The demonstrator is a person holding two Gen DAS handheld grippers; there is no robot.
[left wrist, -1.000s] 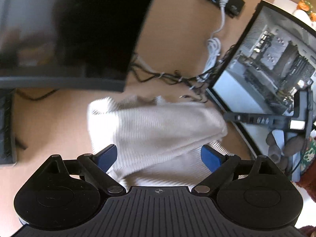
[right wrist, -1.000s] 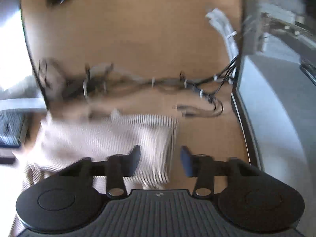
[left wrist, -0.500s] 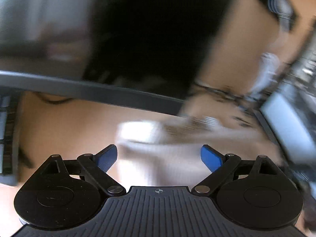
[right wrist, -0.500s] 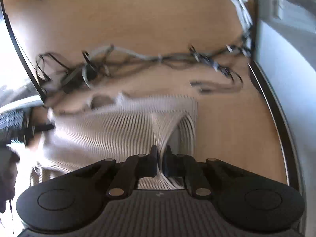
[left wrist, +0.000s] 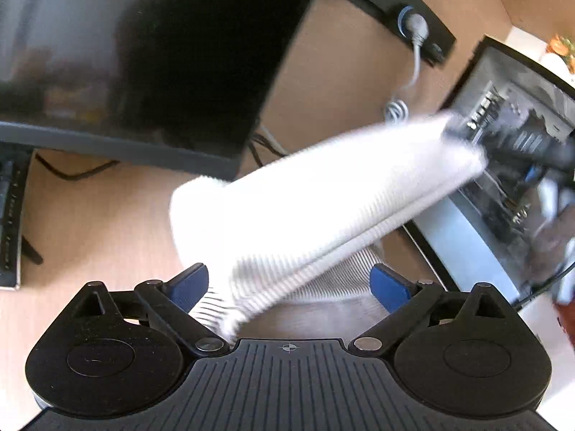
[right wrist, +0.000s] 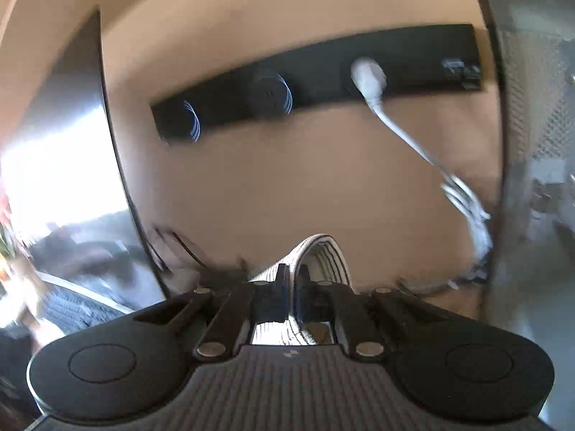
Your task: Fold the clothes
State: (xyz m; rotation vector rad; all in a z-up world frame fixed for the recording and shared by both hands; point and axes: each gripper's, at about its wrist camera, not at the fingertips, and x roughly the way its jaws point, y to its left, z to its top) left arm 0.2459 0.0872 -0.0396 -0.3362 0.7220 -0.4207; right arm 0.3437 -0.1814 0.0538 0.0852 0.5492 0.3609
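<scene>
The right tongs (right wrist: 291, 282) are shut tight on a fold of the white ribbed sweater (left wrist: 316, 208). A second ago they were open beside the sweater, which lay flat on the counter (left wrist: 90, 215). Then they closed on its edge. Now that edge is up in the air, and the sweater stretches from the counter up to the right tongs, which show far off and blurry in the left camera. The right camera no longer looks down at the counter. It looks at the wall and the black power strip (right wrist: 316, 86) with a white plug (right wrist: 368, 77) in it.

The left tongs (left wrist: 289, 283) are wide open and hold nothing. Their blue tips sit on each side of the low end of the sweater, which rests on the counter just in front of them. They were open a second ago too.

Behind the sweater stand a dark screen (left wrist: 136, 54) and a computer case (left wrist: 514, 165) with a see-through side. Loose wires lie near the back of the counter.

It looks like the right tongs are lifting one side to lay it over the rest, so a fold is under way. The left tongs may need to hold the low end down so it does not slide.
</scene>
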